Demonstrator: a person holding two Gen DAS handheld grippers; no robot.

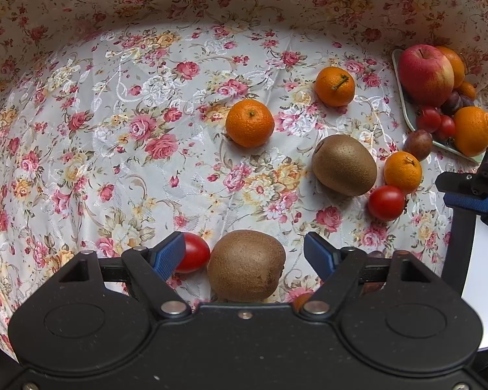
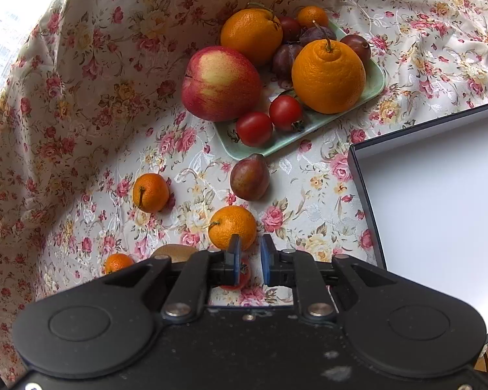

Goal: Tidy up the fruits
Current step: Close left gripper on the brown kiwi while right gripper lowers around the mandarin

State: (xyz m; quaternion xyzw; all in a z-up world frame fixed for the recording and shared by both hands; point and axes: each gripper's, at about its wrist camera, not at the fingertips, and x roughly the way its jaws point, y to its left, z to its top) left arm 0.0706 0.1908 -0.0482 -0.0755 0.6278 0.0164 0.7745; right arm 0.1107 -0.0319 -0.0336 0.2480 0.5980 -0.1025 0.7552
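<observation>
Floral cloth (image 1: 114, 104); left gripper (image 1: 244, 253) partly hides tomato (image 1: 195, 253).

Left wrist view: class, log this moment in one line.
left gripper: open, straddling kiwi | right gripper: nearly shut, empty | tray: part filled

Floral cloth (image 1: 140, 136) covers the whole work surface: white satin ground, pink and yellow roses, woven sheen. Same cloth (image 2: 81, 74) runs up behind the surface as a backdrop, creased and loosely draped, duller cream tone there. Fold lines are visible across the flat part. Bright window (image 2: 3, 42) at upper left of the right wrist view, blown out, faint building outline through it. Daylight is soft with weak shadows. White board with dark edge (image 2: 439, 201) lies on the cloth at right; it also shows at the right edge (image 1: 471, 279) of the left wrist view.
</observation>
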